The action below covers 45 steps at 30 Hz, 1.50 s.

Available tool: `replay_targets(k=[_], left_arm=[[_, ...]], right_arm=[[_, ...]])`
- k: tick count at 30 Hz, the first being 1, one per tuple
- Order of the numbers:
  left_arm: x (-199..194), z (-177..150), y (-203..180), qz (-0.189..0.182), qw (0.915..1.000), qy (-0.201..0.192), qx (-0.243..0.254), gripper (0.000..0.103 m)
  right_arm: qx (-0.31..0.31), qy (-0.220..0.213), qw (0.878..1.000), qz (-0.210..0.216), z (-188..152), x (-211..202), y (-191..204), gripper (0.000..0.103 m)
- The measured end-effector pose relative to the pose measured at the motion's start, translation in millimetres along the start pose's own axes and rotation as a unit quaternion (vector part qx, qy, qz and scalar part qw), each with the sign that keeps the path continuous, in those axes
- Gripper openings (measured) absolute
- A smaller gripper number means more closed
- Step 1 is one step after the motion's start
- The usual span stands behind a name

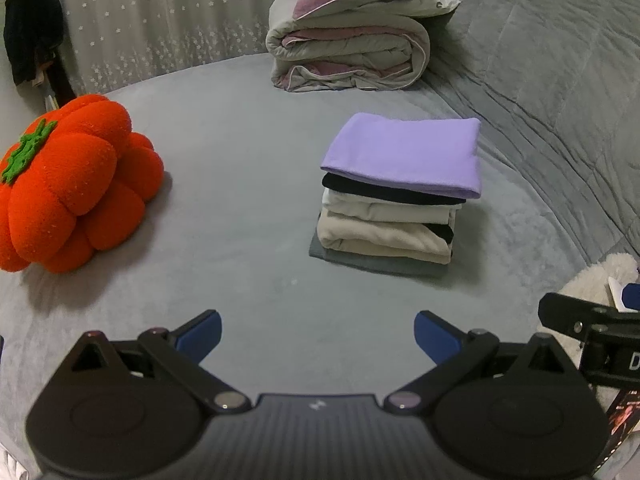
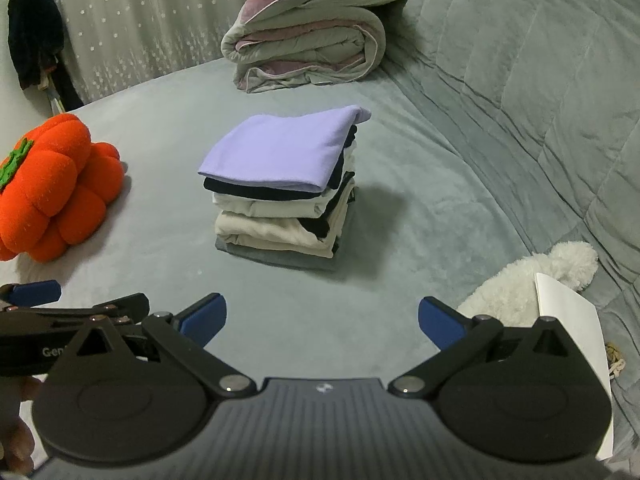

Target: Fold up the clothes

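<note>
A stack of folded clothes (image 1: pixel 394 208) sits on the grey bed, with a lilac garment (image 1: pixel 404 152) on top, then black, white, beige and grey layers. It also shows in the right wrist view (image 2: pixel 280 208), lilac garment (image 2: pixel 280 152) on top. My left gripper (image 1: pixel 318 336) is open and empty, held near the bed's front, short of the stack. My right gripper (image 2: pixel 322 326) is open and empty, also short of the stack. The left gripper's body (image 2: pixel 60 320) shows at the left of the right wrist view.
An orange pumpkin cushion (image 1: pixel 68 184) lies at the left. A rolled quilt with a purple pillow (image 1: pixel 348 36) lies at the back. A white plush toy (image 2: pixel 528 280) and a white card (image 2: pixel 572 332) lie at the right. A quilted blanket (image 2: pixel 520 80) covers the right side.
</note>
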<state>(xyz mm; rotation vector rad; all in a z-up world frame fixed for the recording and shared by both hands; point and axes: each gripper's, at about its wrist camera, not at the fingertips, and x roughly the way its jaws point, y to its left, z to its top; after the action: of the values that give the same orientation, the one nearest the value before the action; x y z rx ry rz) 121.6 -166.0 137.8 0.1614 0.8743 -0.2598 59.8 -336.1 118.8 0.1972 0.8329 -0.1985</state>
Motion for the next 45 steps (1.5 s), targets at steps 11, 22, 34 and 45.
replay_targets(k=[11, 22, 34, 45], left_arm=[[-2, 1, -1, 0.0, 1.0, -0.002, -0.001, 0.102], [-5, 2, -3, 0.0, 1.0, -0.003, 0.0, 0.102], [-6, 1, -4, 0.002, 1.0, -0.001, -0.002, 0.102], [-19, -6, -2, 0.003, 1.0, -0.003, -0.003, 0.102]], right_arm=[[-0.003, 0.0, 1.0, 0.0, 3, -2, 1, 0.103], [-0.005, 0.001, 1.0, 0.0, 6, -5, 2, 0.103], [-0.007, 0.001, 1.0, 0.0, 7, -9, 3, 0.103], [-0.009, -0.008, 1.0, 0.001, 6, -17, 5, 0.103]])
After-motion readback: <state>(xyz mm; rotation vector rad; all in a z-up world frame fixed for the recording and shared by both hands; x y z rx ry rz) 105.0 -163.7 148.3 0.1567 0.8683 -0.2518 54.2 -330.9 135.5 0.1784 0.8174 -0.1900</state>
